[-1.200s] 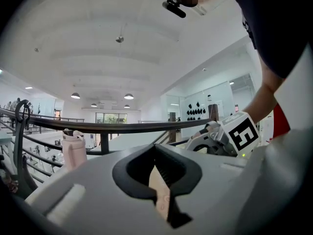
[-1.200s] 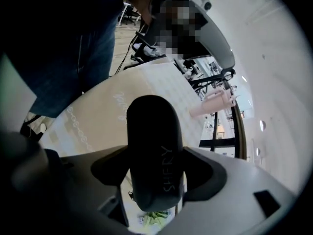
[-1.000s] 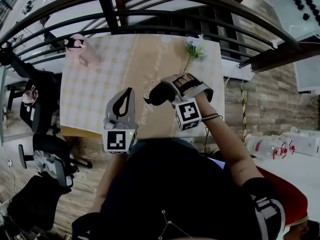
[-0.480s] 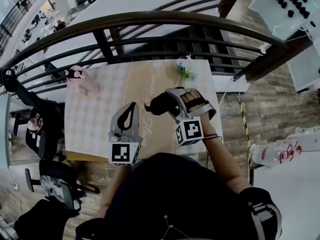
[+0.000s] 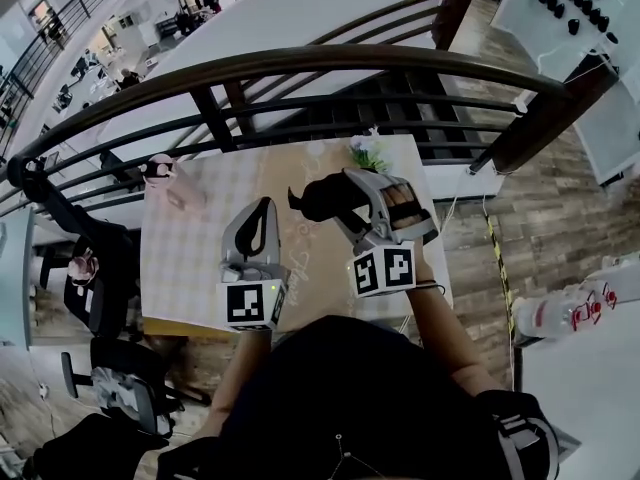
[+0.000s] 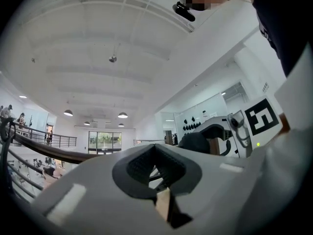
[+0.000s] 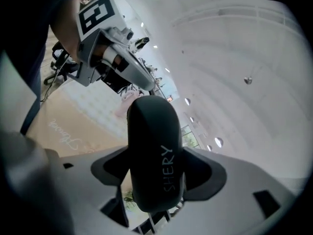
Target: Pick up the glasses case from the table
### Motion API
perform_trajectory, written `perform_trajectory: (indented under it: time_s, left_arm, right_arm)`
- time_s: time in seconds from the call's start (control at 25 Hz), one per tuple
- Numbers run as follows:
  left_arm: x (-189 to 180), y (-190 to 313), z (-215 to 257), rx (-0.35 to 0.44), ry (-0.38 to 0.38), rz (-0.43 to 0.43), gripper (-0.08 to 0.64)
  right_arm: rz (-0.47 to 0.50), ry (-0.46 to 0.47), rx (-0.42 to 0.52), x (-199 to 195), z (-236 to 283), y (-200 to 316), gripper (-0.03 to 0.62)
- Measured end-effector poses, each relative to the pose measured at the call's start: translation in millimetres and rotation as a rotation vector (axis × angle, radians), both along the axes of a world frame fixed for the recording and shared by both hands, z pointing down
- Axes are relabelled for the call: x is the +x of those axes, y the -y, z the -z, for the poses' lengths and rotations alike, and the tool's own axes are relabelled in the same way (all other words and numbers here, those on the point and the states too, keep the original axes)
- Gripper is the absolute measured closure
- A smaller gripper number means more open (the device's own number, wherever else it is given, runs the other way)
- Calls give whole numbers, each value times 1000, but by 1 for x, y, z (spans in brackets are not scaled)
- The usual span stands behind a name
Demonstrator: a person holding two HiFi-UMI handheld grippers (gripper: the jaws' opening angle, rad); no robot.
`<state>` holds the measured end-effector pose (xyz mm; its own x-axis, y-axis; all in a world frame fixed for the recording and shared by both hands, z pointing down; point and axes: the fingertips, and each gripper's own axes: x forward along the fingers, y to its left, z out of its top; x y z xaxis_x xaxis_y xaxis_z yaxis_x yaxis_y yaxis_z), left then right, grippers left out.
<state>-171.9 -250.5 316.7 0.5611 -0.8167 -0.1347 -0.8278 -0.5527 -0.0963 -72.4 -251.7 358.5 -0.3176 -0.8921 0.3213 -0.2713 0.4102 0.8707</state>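
the right gripper (image 5: 350, 192) pinches a black glasses case (image 7: 154, 151) across its middle, both jaws pressed on its sides; the lettering "shery" runs along the case. in the head view the case (image 5: 318, 200) is held over the checked table (image 5: 195, 258), sticking out toward 9 o'clock. the left gripper (image 5: 262, 214), at 8 o'clock from the case, points to 12 with its jaws pressed together on nothing. a small flower bunch (image 5: 370, 154) lies at 1 o'clock from the case, and a pink bottle (image 5: 165, 180) at 9 o'clock.
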Motion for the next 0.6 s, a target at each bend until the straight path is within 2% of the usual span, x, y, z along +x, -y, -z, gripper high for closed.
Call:
perform_trajectory:
  time_s: [0.28,0.6]
  left_arm:
    - [10,-9,36,47,-37,11,549]
    - [26,-15,59,95,-34,21,549]
  right_arm:
    - [-70,226,132,15,53,-8,256]
    - [-130,683,219,41,101,-15,256]
